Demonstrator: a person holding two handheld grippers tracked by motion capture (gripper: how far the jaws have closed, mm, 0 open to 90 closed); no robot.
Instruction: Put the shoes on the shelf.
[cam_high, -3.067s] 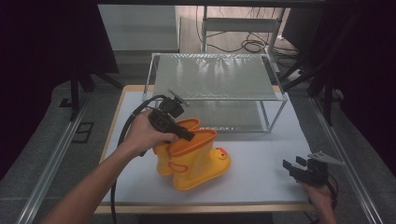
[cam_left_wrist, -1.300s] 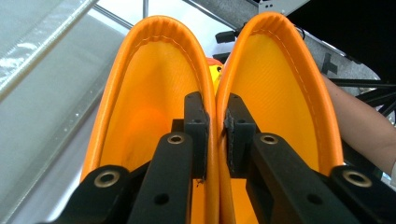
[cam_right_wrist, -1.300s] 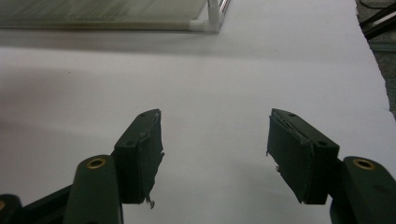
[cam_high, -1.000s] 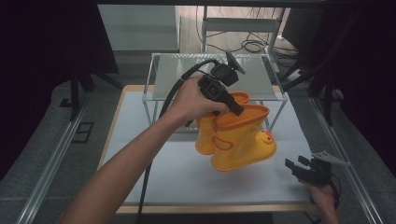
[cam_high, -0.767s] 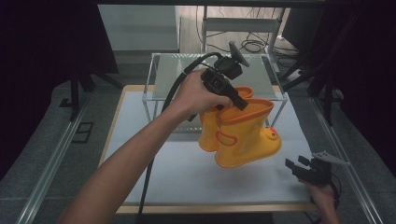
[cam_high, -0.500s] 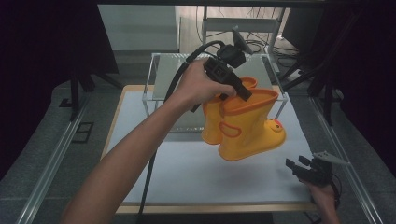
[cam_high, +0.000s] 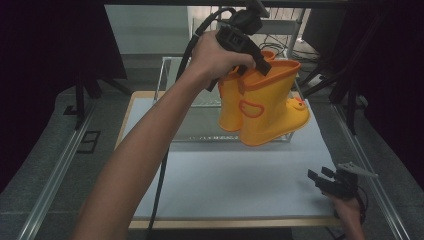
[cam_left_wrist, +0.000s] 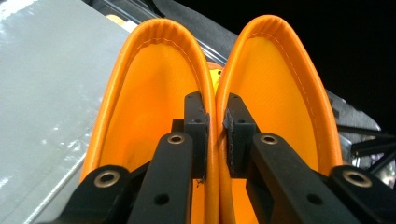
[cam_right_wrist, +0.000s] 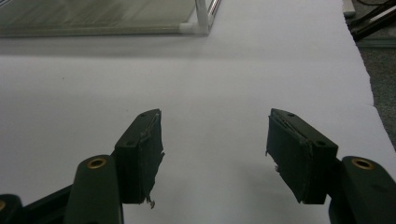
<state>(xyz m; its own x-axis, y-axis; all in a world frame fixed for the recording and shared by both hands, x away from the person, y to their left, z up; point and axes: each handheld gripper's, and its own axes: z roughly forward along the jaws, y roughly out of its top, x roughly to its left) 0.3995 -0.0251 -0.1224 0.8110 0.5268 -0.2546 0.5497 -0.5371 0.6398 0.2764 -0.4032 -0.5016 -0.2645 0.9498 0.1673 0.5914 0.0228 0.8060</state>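
Boots (cam_high: 260, 102), a small yellow pair with orange trim, hang in the air over the far half of the white counter (cam_high: 235, 185), in front of a glass-topped rack (cam_high: 200, 97) that stands at its back edge. The left gripper (cam_high: 260, 64) carries both at once: in the left gripper view its jaws reach down into the two openings, one in each boot, and pinch the two inner cuff walls (cam_left_wrist: 215, 116) together between the pads. The right gripper (cam_high: 320, 177) rests low at the near right corner of the counter, its jaws spread wide over bare white surface with nothing between them.

The boots look like moulded rubber or soft plastic, light enough for one hand, and smooth and perhaps slick. The cuffs flex under the pinch, so the pair will likely swing from that single hold, toes dipping forward. The rolled orange rims give the pads a lip to catch on, and the doubled wall at the top is the natural place to grip. The sole of the rear boot is hidden from above, so whether the pair hangs level cannot be told for sure.
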